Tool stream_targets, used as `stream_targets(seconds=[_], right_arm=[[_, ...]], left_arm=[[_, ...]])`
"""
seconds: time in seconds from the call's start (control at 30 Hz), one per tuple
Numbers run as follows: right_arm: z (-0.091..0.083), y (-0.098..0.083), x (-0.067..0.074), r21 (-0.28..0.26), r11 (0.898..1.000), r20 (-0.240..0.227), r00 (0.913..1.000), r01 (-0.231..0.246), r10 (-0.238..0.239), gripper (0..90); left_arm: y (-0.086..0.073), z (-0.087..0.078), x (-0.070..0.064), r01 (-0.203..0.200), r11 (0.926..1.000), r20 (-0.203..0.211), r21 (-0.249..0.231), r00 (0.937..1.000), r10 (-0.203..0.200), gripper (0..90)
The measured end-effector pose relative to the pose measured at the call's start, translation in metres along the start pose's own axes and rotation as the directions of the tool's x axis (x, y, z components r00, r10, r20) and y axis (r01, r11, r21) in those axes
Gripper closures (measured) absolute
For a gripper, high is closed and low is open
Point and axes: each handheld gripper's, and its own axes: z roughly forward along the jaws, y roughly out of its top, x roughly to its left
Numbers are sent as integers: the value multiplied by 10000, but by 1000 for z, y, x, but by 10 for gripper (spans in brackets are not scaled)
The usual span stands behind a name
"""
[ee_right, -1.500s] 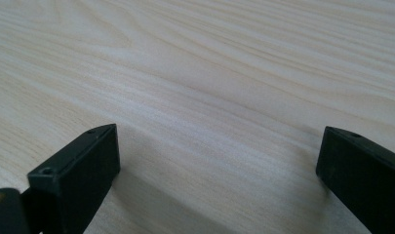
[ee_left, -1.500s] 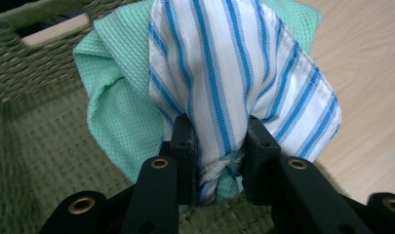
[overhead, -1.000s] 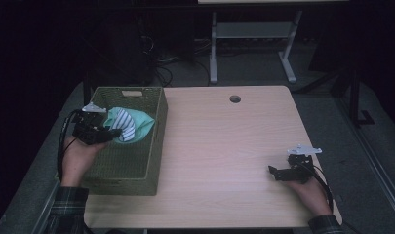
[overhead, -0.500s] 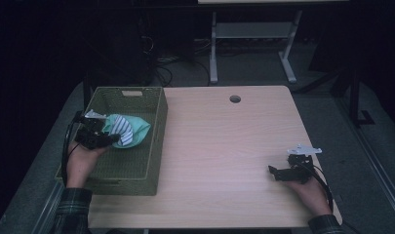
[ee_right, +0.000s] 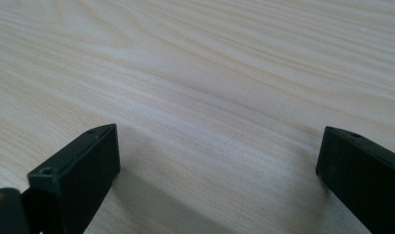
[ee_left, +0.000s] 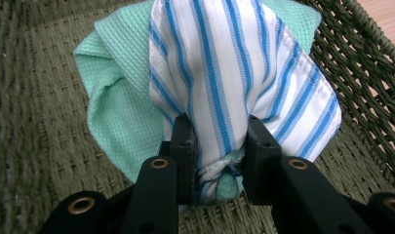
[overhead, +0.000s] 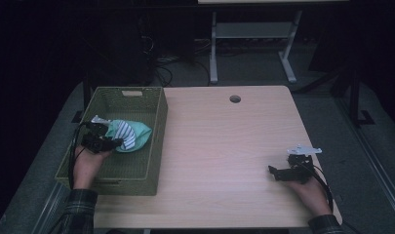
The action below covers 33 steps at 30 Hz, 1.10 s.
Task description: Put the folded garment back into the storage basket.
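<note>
Jaws of the left gripper pinch the striped and green cloth bundle low inside the woven basket, so part them only once it rests on the floor beneath them.

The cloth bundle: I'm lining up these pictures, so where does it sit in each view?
High view: the cloth bundle lies left of centre, inside the green basket, at the left gripper.
Left gripper view: it sits centre and top, striped cloth over mint cloth, pinched between the black fingers.
Right gripper view: bare table between open fingers; no bundle here.
Shared landmark: the basket's woven green weave, in the high and left gripper views.
</note>
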Motion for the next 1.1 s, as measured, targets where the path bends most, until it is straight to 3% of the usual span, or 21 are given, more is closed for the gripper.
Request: stream_targets(seconds=[0.23,0.77,0.87,1.1], right_arm=[[0,0,0,1,10000,-10,10000,43,-43,18],[0,0,0,-21,9999,-37,9999,131,-131,18],[0,0,0,-14,9999,-49,9999,152,-152,18],[0,0,0,-14,9999,-48,9999,148,-148,18]], left_arm=[[-1,10,-5,-181,9983,-52,547,9998,185,698],[-3,18,-1,212,9907,-10,1342,9998,-212,687],[-3,19,-1,183,9901,21,1392,9998,-188,624],[-2,20,-2,86,9910,-23,1336,10000,-83,376]])
